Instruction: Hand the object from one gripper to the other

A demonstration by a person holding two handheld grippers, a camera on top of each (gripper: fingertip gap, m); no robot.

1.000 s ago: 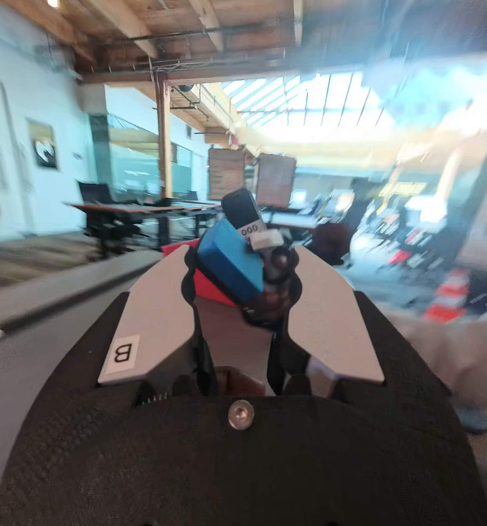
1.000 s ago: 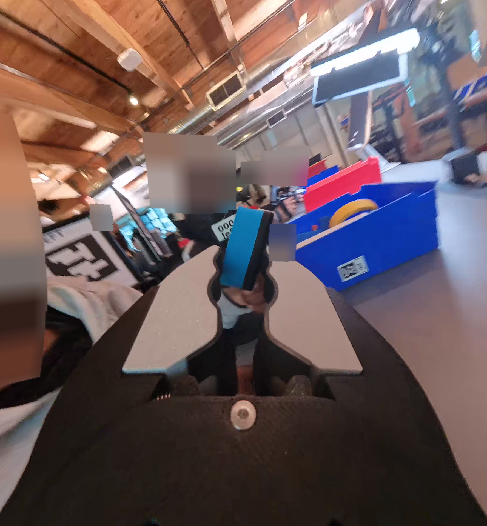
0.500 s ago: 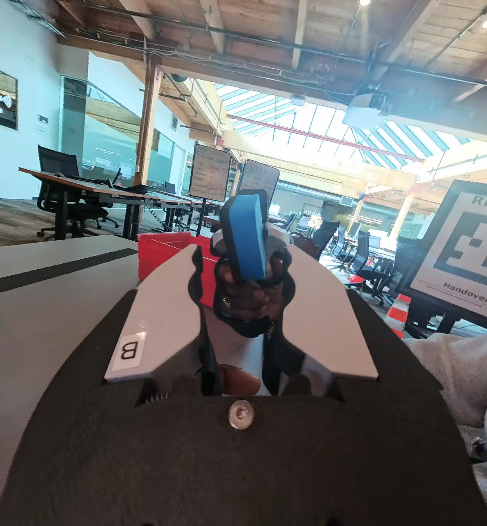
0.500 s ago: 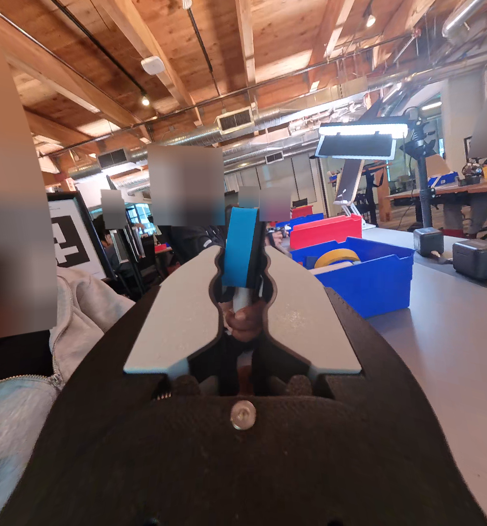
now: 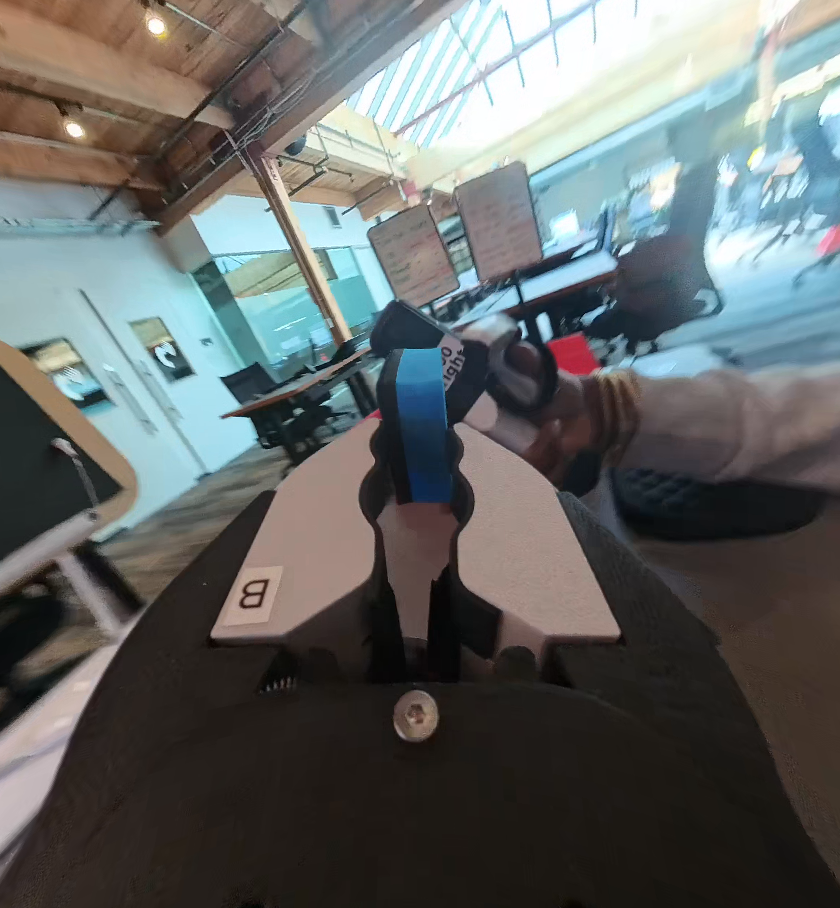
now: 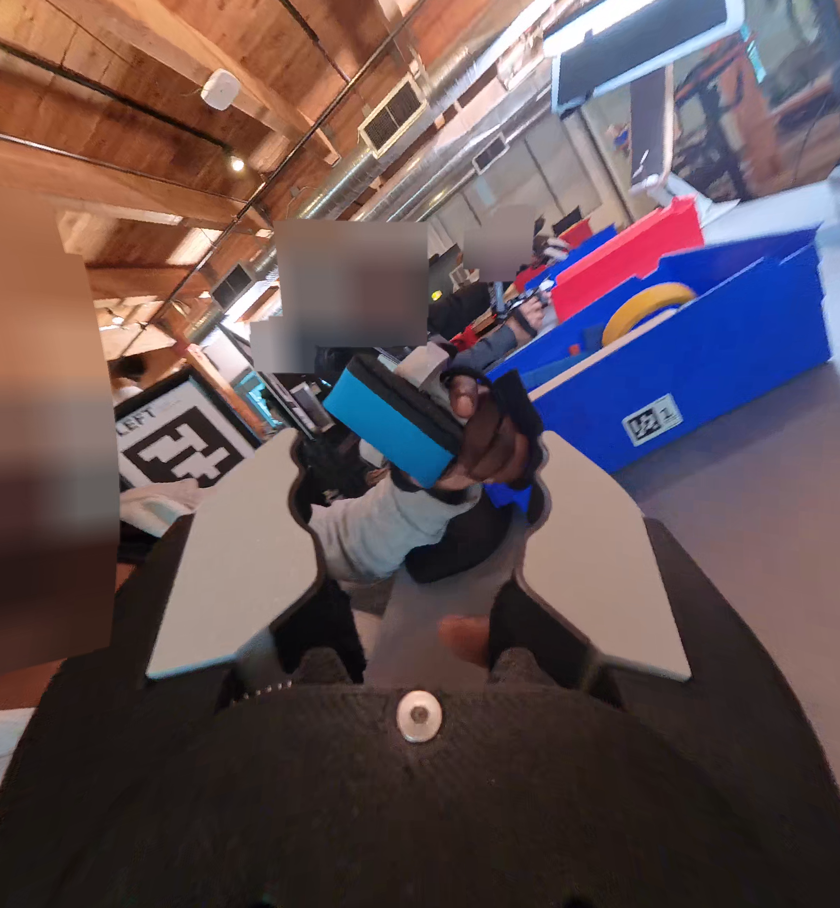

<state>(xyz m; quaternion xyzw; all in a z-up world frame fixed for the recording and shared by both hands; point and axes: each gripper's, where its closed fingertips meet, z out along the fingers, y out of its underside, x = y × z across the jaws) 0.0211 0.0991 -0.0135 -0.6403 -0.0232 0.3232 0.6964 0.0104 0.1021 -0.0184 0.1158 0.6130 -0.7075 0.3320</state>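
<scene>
- Above a grey table [image 6: 761, 540] in a timber-ceilinged workshop, the left gripper [image 5: 415, 442] pinches a blue-and-black foam block [image 5: 419, 393] between its two grey fingers. The block stands nearly upright, with its lower end sunk in the notch between the fingertips.
- The right gripper [image 6: 420, 442] has its fingers spread wide with nothing between them. Seen from its own camera, the block lies beyond the gap and clear of both fingers, tilted with its blue face toward the lens.
- The person's left hand [image 6: 491, 442] shows just behind the block in the right wrist view, with a pale sleeve [image 6: 383, 530] running back from it.
- In the left wrist view the right gripper sits just behind the block's top, apart from it as far as the blur allows. It carries a white label [image 5: 453, 361] with dark print.
- A white sticker [image 5: 253, 594] with a single black letter is fixed to the left gripper's left finger.
- A blue bin [image 6: 702, 373] on the table bears a white code sticker [image 6: 651, 425] and holds a yellow tape roll [image 6: 648, 309]. A red bin [image 6: 624, 265] stands behind it.
- A black-and-white marker board [image 6: 182, 442] with a printed word stands to the left. Two whiteboards [image 5: 413, 255] covered in handwriting stand across the room, too blurred to read.
</scene>
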